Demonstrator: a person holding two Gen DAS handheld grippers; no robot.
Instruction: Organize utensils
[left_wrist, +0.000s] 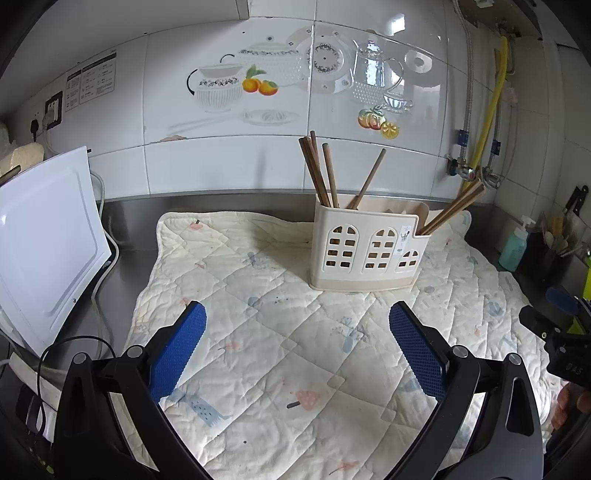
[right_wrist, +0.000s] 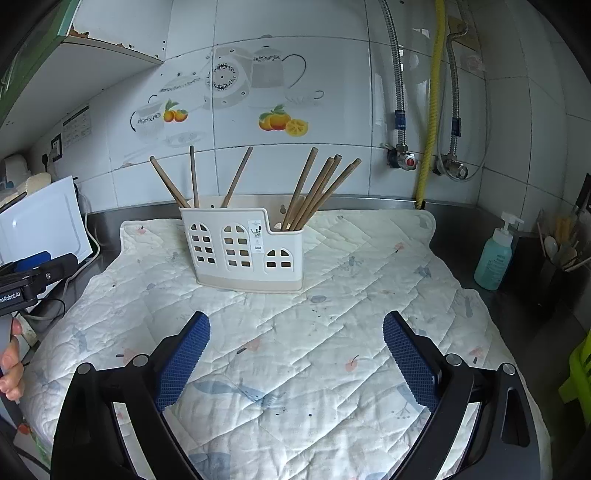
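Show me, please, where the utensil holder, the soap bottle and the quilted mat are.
utensil holder (right_wrist: 243, 251): right wrist view, front wall with windows.
soap bottle (right_wrist: 494, 262): right wrist view, green body.
quilted mat (left_wrist: 258, 332): left wrist view, bare middle.

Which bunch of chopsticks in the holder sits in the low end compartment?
The bunch of four chopsticks leaning right. It stands in the low-walled compartment at the right end of the holder; the other three chopsticks stand in the taller left part.
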